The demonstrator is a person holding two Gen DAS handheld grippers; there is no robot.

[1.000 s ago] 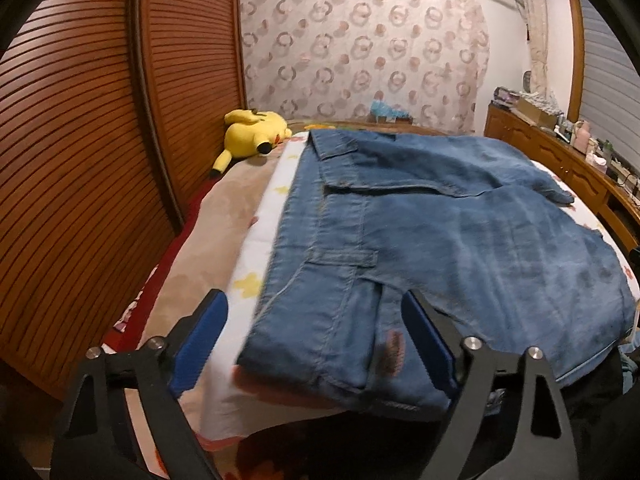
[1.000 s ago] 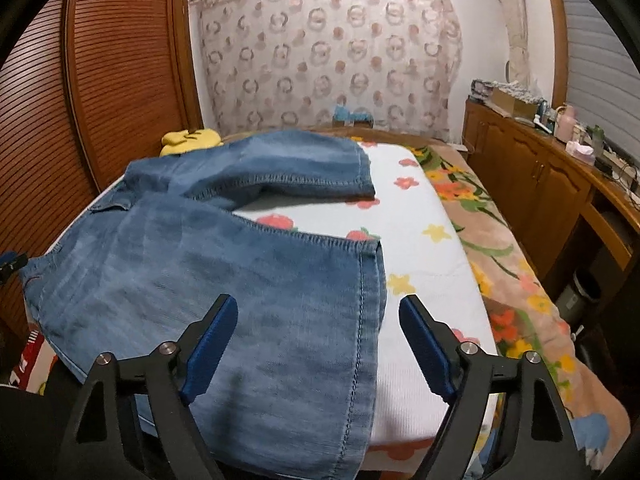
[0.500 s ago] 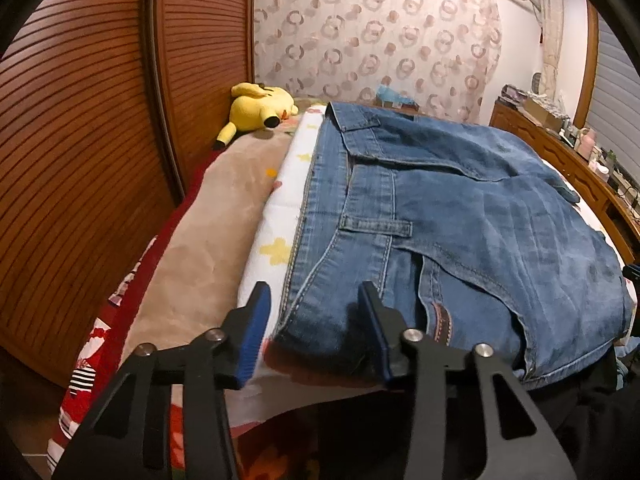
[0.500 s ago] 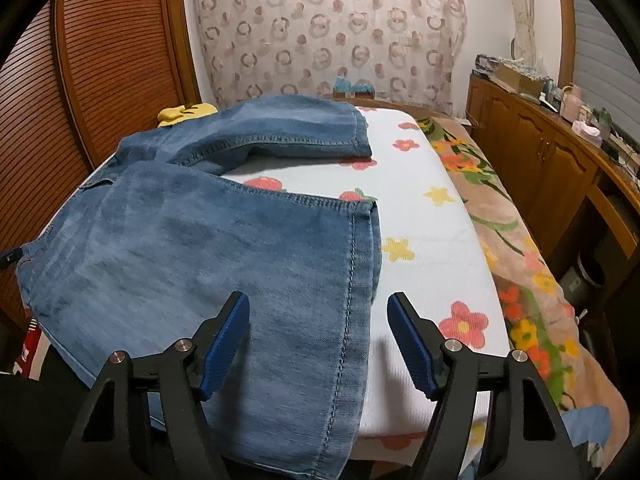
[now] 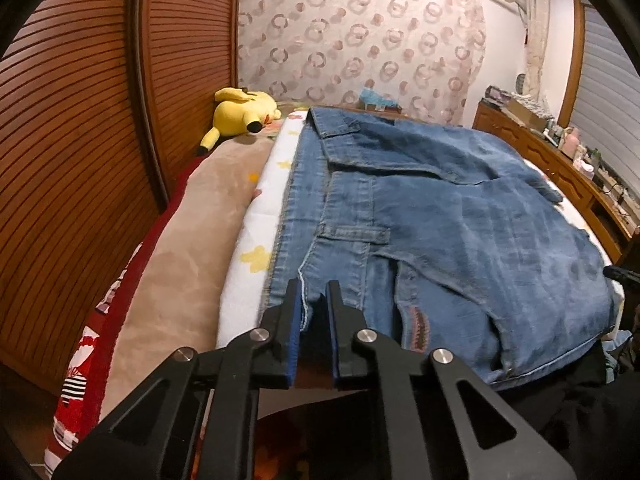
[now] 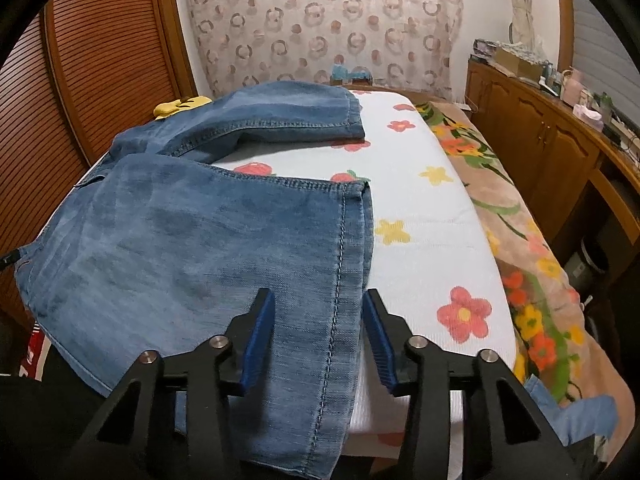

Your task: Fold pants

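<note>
Blue denim pants (image 5: 460,216) lie spread across the bed, waist toward the left, two legs toward the right (image 6: 192,240). My left gripper (image 5: 314,300) is shut on the near waistband corner of the pants. My right gripper (image 6: 318,312) is half closed, its jaws straddling the hem of the near leg where it hangs over the bed's front edge; the pads do not touch the cloth. The far leg (image 6: 280,116) lies flat behind.
A white flowered sheet (image 6: 420,208) covers the bed. A yellow plush toy (image 5: 240,114) lies at the far left by the slatted wooden wardrobe (image 5: 80,120). A wooden cabinet (image 6: 540,120) with clutter runs along the right wall.
My left gripper has moved in and closed on the waistband corner. My right gripper has narrowed from wide open and come down around the near leg's hem.
</note>
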